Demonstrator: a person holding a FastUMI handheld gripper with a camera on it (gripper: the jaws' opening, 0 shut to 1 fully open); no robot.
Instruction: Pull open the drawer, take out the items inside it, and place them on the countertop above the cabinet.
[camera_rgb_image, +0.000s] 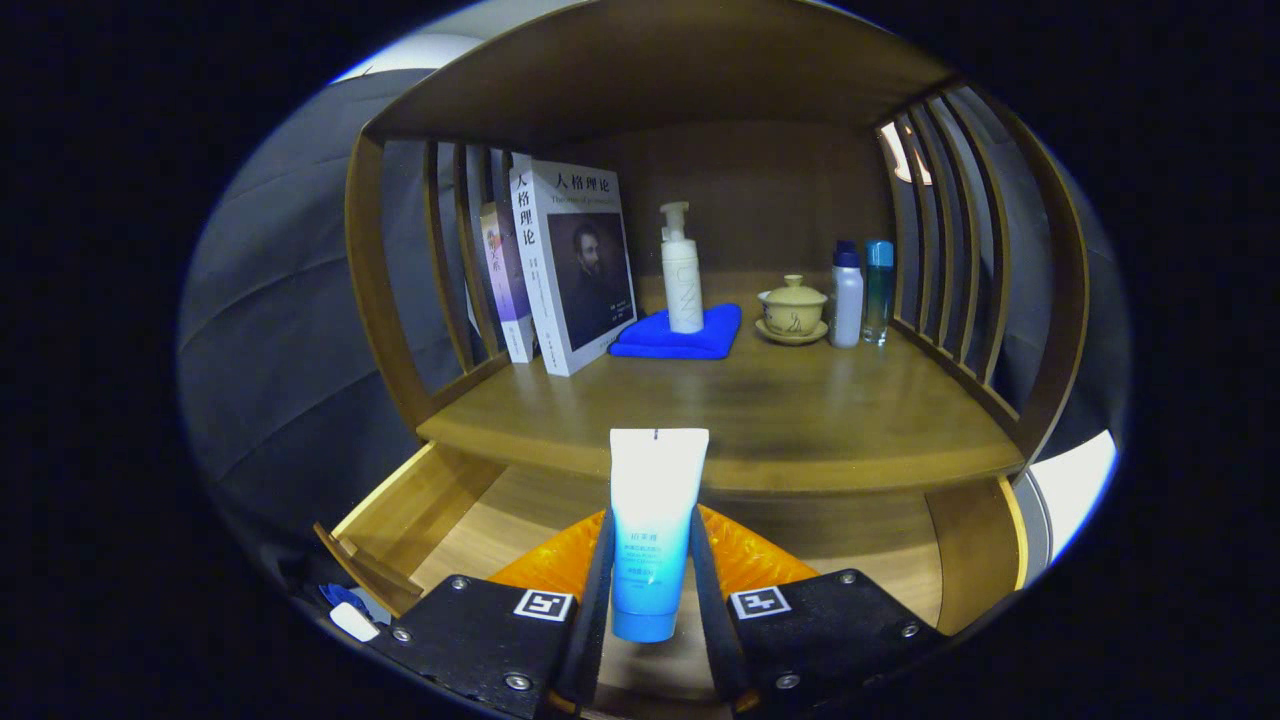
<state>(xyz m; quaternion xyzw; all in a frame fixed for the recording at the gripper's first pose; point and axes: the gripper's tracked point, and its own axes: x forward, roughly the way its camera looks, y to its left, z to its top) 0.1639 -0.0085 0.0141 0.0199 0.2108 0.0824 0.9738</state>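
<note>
The gripper (650, 585) is grasping a blue and white squeeze tube (655, 520). Both fingers (600, 590) press on its sides, one on each side, near the lower blue end. The tube stands straight up between the fingers, with its flat white end on top and its round blue end at the bottom.

Under the gripper is the open drawer (420, 500). Its light wood floor shows below the fingers and its side wall is off to the left of them. Just ahead of the tube and a bit higher is the bench (780, 420), the flat brown top of the cabinet.

Far beyond the fingers, at the back of the bench, stand two books (575, 265), a white pump bottle (683, 270) on a folded blue cloth (685, 335), a small lidded tea cup on a saucer (793, 310), and two little bottles (860, 292). The front part of the bench, nearest the gripper, looks free.

The tube looks light and soft. It is smooth plastic, so it may slip if the hold is loose, and it will squash if squeezed hard. The middle of its body is a good place to hold, with a gentle firm pinch. It will not break if it tips. I think the next step is to lift it up over the bench edge and set it down on that front part
</note>
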